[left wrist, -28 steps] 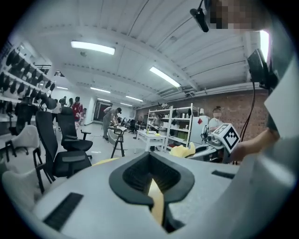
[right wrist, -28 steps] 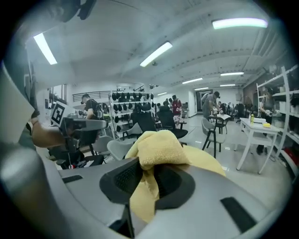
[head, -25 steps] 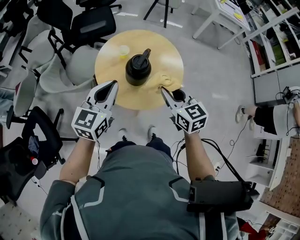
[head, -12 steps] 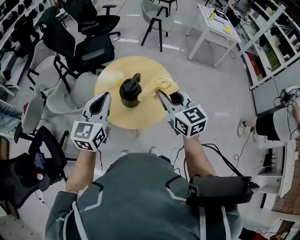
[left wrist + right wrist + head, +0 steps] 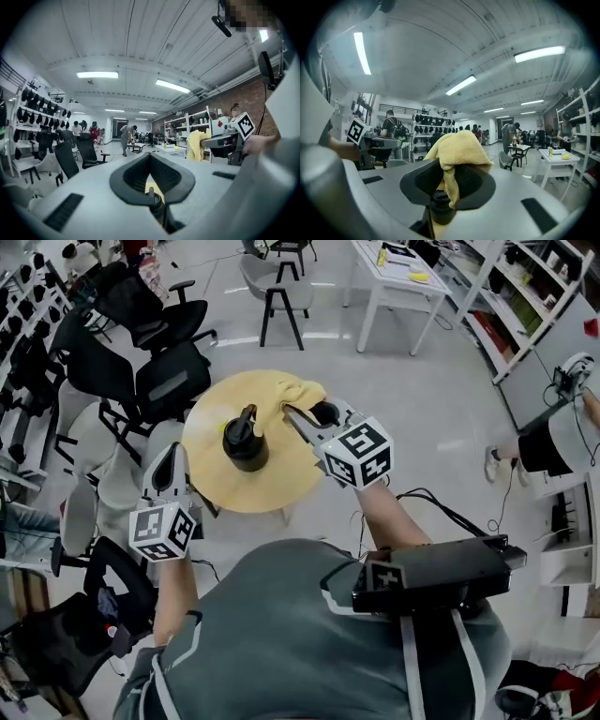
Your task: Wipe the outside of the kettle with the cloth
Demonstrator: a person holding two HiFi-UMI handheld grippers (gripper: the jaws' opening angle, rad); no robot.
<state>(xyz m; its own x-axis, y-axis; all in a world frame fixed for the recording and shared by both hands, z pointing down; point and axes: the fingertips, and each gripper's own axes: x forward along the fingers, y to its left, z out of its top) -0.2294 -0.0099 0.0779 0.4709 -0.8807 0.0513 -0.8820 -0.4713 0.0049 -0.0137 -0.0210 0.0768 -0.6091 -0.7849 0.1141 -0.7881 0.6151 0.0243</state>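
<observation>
A black kettle stands upright on the round wooden table, a little left of its middle. My right gripper is shut on the yellow cloth, which hangs from the jaws above the table's far right part, just right of the kettle. In the right gripper view the cloth drapes over the closed jaws and the kettle shows below them. My left gripper hovers over the table's left edge, shut with nothing in it. The left gripper view has the kettle's top under its jaws.
Black office chairs crowd the floor to the left of the table. A grey stool chair and a white desk stand beyond it. A person's leg and shoe are at the right edge. Several people stand far back in the room.
Both grippers have risen. The right gripper, shut on the yellow cloth, has lifted it off the table's right side; it now hangs beside the kettle. The kettle has not moved.
</observation>
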